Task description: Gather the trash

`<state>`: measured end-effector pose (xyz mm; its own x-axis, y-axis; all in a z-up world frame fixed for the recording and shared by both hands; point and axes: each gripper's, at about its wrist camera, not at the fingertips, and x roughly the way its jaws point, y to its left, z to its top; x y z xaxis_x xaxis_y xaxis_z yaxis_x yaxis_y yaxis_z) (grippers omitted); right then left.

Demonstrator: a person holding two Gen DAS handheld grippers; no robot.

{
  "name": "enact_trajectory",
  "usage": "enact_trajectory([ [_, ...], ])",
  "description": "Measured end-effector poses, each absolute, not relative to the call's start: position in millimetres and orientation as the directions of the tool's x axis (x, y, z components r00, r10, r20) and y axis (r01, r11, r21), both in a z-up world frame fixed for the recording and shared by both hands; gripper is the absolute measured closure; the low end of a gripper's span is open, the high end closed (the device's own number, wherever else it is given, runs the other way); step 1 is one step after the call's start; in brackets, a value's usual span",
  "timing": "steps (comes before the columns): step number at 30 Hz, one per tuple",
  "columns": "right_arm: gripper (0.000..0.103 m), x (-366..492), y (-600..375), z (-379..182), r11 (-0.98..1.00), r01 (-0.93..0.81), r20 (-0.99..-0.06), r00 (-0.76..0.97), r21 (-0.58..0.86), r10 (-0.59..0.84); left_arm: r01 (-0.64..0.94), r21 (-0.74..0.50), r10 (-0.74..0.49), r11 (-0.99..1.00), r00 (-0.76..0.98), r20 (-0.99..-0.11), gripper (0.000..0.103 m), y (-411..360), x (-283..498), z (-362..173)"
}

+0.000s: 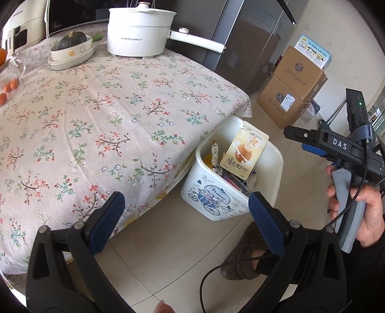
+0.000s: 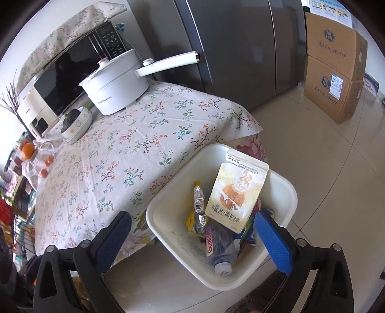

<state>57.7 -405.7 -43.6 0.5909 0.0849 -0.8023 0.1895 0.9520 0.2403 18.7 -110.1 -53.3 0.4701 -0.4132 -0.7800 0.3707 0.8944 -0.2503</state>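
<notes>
Two tongs are in view, both spread wide and holding nothing: the left tongs [image 1: 186, 211] hang over the floor by the desk corner, and the right tongs [image 2: 192, 231] hover above the white bin [image 2: 166, 231].

Going left to right on the desk [image 1: 108, 115] with its floral cloth: a white appliance [image 1: 21, 26] whose lettering is too small to read, a black microwave [image 1: 72, 14] with a faint "Midea" mark, a cream dish [image 1: 72, 51] holding a dark green squash [image 1: 72, 39], and a white lidded pot [image 1: 139, 31] printed "Royalstar".

The bin stands on the floor just beside the desk's corner; its side shows a blue bicycle drawing and the word "Flower". Inside it, left to right, lie a crumpled foil wrapper [image 2: 199, 207], a plastic bottle [image 2: 220, 250] labelled "Ganten", and a yellow snack pouch [image 2: 237, 190] printed "24%" above Chinese characters, leaning upright against the far wall.

Further right stand two stacked cardboard boxes [image 1: 291, 89] with handwritten-style Chinese script, and the right tongs' body reads "DAS".
</notes>
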Motion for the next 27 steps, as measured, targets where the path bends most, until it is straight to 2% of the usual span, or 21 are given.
enact_trajectory([
  [4, 0.000, 32, -389, -27, 0.963, 0.171, -0.766, 0.641, 0.208, 0.051, 0.350, -0.169, -0.349, 0.921, 0.555, -0.755, 0.001, -102, 4, -42],
  [10, 0.000, -12, -366, -9, 0.976, 0.186, -0.730, 0.681, 0.110, -0.047, 0.305, -0.111, -0.287, 0.946, 0.629, -0.722, 0.001, -87, -17, -30],
  [14, 0.000, -45, -348, 9, 0.980, 0.195, -0.653, 0.749, 0.051, -0.115, 0.254, -0.063, -0.226, 0.965, 0.686, -0.692, 0.001, -79, -30, -19],
  [20, 0.000, -61, -322, 18, 0.986, 0.169, -0.590, 0.796, -0.001, -0.137, 0.233, -0.047, -0.209, 0.971, 0.740, -0.639, 0.001, -73, -47, -5],
  [27, 0.000, -59, -315, 13, 0.987, 0.158, -0.587, 0.797, -0.021, -0.140, 0.204, -0.037, -0.183, 0.978, 0.769, -0.613, 0.001, -69, -52, -3],
])
